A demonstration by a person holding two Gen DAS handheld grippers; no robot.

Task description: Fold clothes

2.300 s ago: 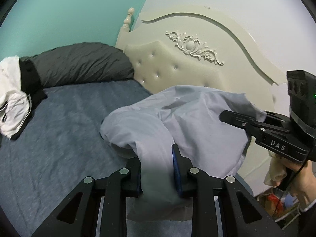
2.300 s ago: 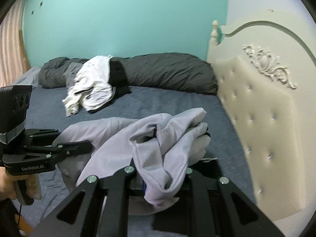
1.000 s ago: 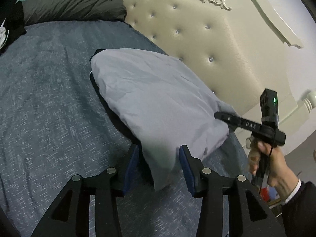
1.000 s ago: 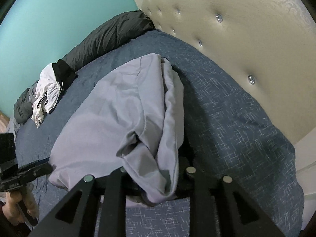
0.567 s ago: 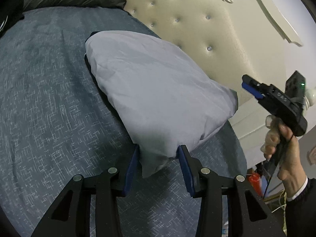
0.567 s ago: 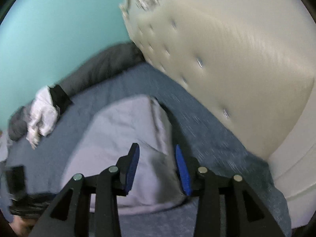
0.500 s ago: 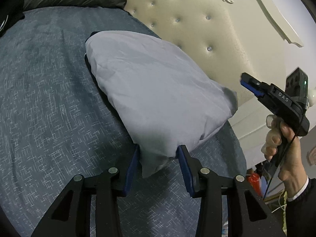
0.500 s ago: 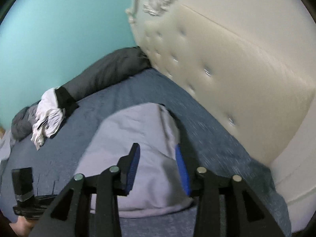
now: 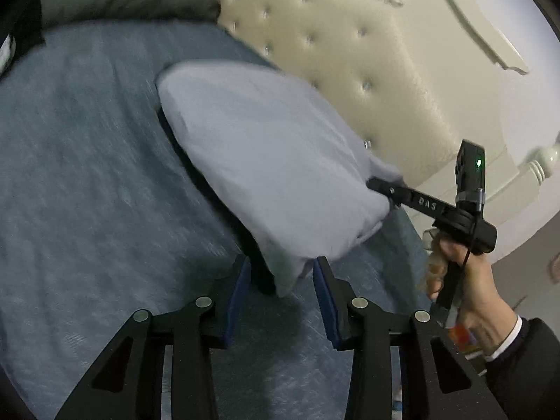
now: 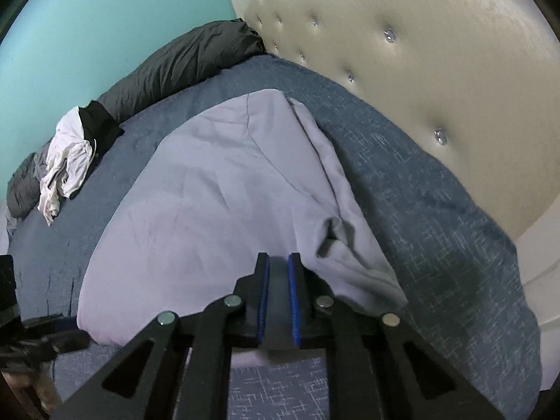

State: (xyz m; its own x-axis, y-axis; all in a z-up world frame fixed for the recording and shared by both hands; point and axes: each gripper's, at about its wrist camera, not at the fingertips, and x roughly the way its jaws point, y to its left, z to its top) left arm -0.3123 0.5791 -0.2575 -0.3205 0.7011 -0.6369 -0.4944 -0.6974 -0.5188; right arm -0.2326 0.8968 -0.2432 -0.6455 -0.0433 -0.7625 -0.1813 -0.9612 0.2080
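A pale lilac garment [image 9: 266, 161] lies spread on the blue-grey bed [image 9: 87, 192], its far end near the headboard. My left gripper [image 9: 281, 276] is open, its blue pads on either side of the garment's near corner. In the right wrist view the same garment [image 10: 217, 189] lies flat with a bunched fold at its right side. My right gripper [image 10: 279, 269] has its pads close together with the garment's near edge between them. In the left wrist view the right gripper [image 9: 379, 187] touches the cloth's right edge.
A cream tufted headboard [image 10: 402, 52] runs along the right of the bed. A dark grey duvet roll [image 10: 182, 59] and a white and black clothes pile [image 10: 70, 154] lie at the far side by the teal wall [image 10: 105, 10].
My right gripper, which was open and lifted off the garment, has come back down and closed on its near edge. My left gripper has opened wider around the corner it held.
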